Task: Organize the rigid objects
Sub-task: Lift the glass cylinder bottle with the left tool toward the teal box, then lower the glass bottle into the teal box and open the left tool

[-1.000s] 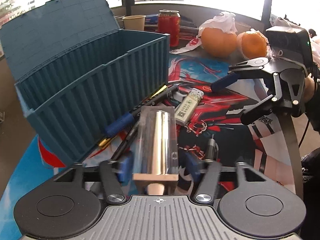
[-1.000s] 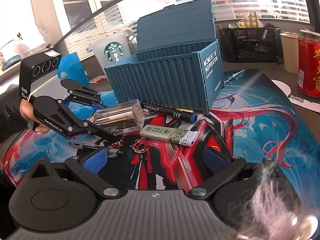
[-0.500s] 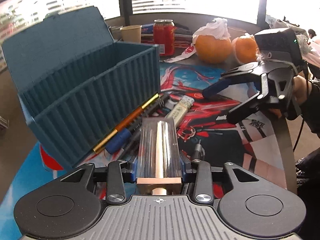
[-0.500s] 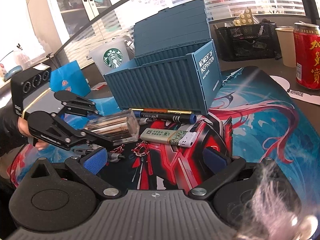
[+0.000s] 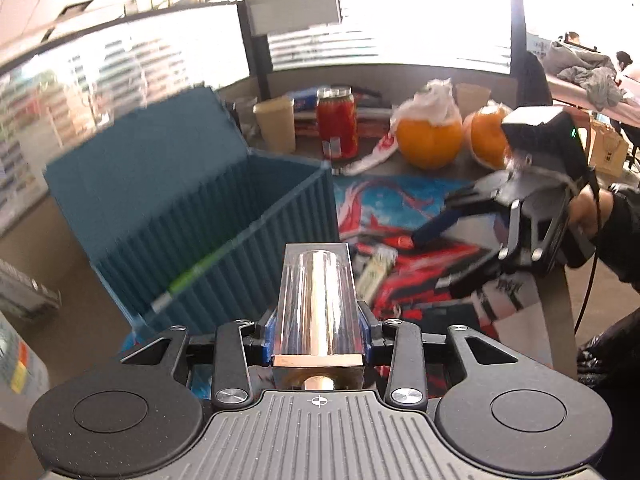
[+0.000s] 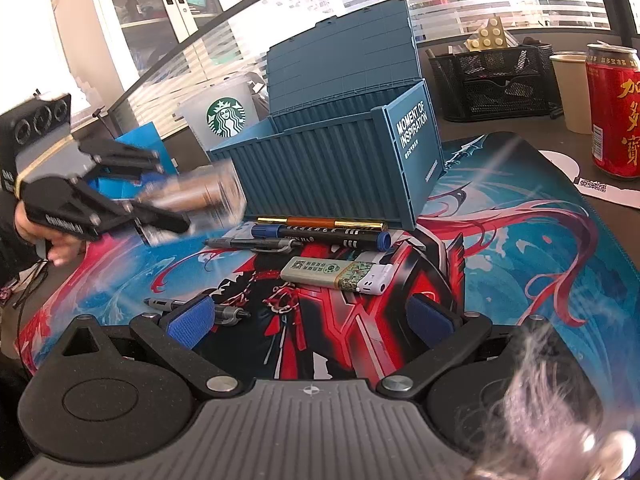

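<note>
The left gripper (image 5: 318, 322) is clamped on a clear rectangular case (image 5: 318, 300) holding a metallic cylinder, its blue pads pressed to both long sides near the rear end. The case's long axis runs straight forward along the fingers, far end pointing out over the mat toward the corner of the blue container box (image 5: 224, 236), lifted clear of the surface. From the right wrist view the same case (image 6: 200, 196) appears blurred, roughly level, its free end directed at the near left end of the box (image 6: 340, 176), just beside it but not inside. The box stands with its lid open and upright. The right gripper (image 6: 308, 316) is spread wide with nothing between its pads, held low over the printed mat (image 6: 520, 248). On the mat ahead of it lie a lighter (image 6: 336, 274) and, against the box front wall, a dark marker (image 6: 332, 236), a gold-and-orange pen (image 6: 320, 222) and another pen (image 6: 252, 244), all lying parallel to that wall. A red can (image 6: 614, 112) stands at the right.
</note>
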A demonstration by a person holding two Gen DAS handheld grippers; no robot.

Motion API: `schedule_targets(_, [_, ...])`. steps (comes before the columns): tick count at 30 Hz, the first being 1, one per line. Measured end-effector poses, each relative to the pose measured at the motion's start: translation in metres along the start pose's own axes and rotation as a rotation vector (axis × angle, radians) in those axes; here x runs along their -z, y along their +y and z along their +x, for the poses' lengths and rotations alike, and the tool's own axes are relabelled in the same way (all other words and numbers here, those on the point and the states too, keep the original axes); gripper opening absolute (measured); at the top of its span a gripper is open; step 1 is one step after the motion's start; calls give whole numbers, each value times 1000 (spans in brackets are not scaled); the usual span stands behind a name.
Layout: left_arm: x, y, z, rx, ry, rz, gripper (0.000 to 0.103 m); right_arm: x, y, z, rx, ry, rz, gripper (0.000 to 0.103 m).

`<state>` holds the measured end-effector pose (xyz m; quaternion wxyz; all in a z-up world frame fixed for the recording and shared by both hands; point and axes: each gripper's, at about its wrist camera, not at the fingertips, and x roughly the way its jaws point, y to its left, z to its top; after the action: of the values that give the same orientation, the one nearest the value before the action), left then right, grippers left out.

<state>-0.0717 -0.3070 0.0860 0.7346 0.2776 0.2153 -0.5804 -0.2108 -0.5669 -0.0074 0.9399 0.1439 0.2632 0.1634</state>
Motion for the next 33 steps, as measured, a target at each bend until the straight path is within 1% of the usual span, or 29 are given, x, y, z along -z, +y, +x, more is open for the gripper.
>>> schedule_targets(6, [-30,12,-11,-36,-31,43,36,0,0,-1,-2,-4,9,103])
schedule_targets(12, [-52,26,-11,-54,-34,64,36,1,-3,-2,-12,-12,27,103])
schedule_targets(17, [-60,36,-7,-61,-39,68,36,2,-4,-3,-20,-19,42,103])
schedule_targets(22, [-64,47,6,-55,-28,66,36,1,-5,-3,-21,-22,48,103])
schedule_targets(27, [-67,56,9,-40,-52,36,36,1,-6,-4,-21,-25,52,103])
schedule_targets(33, [-81,64,11,-44,-75,39,36,2,-6,-4,-23,-28,60,103])
